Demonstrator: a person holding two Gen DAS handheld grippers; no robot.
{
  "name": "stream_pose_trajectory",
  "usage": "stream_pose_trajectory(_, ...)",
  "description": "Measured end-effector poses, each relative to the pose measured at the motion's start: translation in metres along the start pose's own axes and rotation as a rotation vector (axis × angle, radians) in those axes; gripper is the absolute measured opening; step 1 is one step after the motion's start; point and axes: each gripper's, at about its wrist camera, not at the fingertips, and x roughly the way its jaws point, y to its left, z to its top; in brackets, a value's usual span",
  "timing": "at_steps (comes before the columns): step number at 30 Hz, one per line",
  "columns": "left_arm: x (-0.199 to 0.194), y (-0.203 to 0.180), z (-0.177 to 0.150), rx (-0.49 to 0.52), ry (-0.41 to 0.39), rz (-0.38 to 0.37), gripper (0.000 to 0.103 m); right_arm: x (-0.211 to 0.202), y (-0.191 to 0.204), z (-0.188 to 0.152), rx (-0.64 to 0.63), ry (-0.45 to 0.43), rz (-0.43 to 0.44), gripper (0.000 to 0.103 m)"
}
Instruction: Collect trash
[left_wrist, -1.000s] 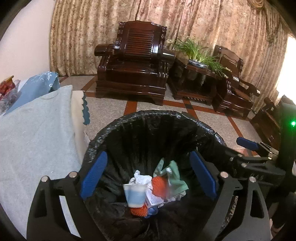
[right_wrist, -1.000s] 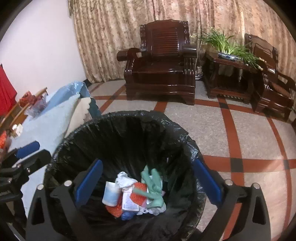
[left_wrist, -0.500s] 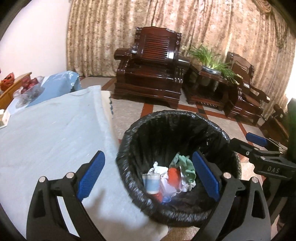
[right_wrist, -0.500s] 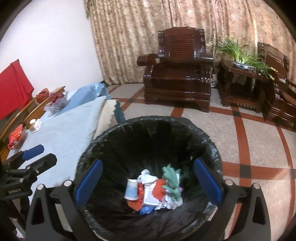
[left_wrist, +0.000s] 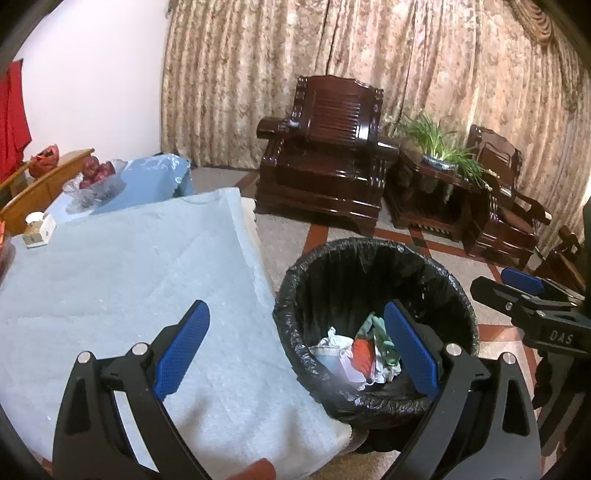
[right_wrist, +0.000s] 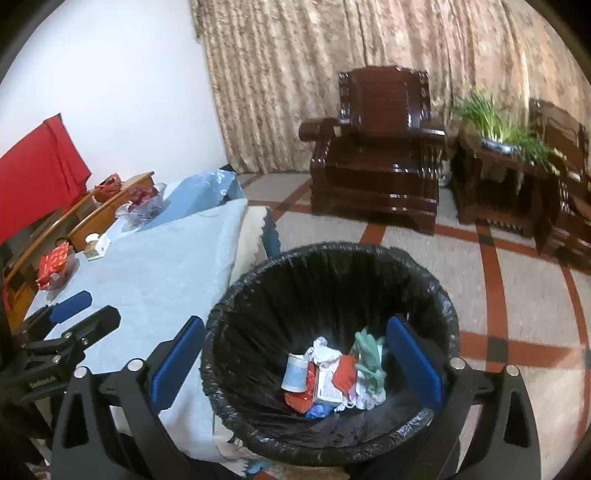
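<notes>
Left hand-held gripper (left_wrist: 297, 345): jaws spread wide, nothing between the blue pads (left_wrist: 182, 345). It sits over the near edge of the table (left_wrist: 110, 280), one pad above the pale blue cloth, the other above the bin.

Right hand-held gripper (right_wrist: 295, 360): also spread wide and empty, straddling the mouth of the bin (right_wrist: 332, 258). Its left pad (right_wrist: 177, 362) is outside the rim on the table side, its right pad inside the rim line.

Bin: round, lined with a black bag, standing on the floor just beside the table corner. Trash (right_wrist: 332, 373) lies heaped at the bottom: a pale blue cup, crumpled white paper, red-orange pieces, a pale green glove-like item, a small blue scrap.

View differences: the right wrist view looks straight down into the bin and shows a printed white packet among the trash, text too small to read; the left wrist view shows the heap only partly, behind the near rim. The left view shows the right gripper's body from the side, with "DAS" in white letters. The right view shows the left gripper's body with a white label, unreadable.

Far table end: a bag of red fruit (left_wrist: 94, 177), a small white box (left_wrist: 37, 229); the right view adds a red patterned packet (right_wrist: 53, 264). Beyond: dark wooden armchair (left_wrist: 325, 158), potted plant (left_wrist: 439, 147), patterned curtain.
</notes>
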Motion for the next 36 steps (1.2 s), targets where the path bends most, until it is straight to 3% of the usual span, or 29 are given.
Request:
stream_pose_trajectory(13, -0.029, 0.0, 0.011, -0.02, -0.051, 0.014, 0.093, -0.026, 0.026, 0.012, -0.064, -0.062, 0.028, 0.097)
stream_pose_trajectory(36, -0.033, 0.001, 0.01, -0.018, -0.063, 0.016, 0.093, -0.028, 0.027, 0.014, -0.082, -0.068, 0.024, 0.097)
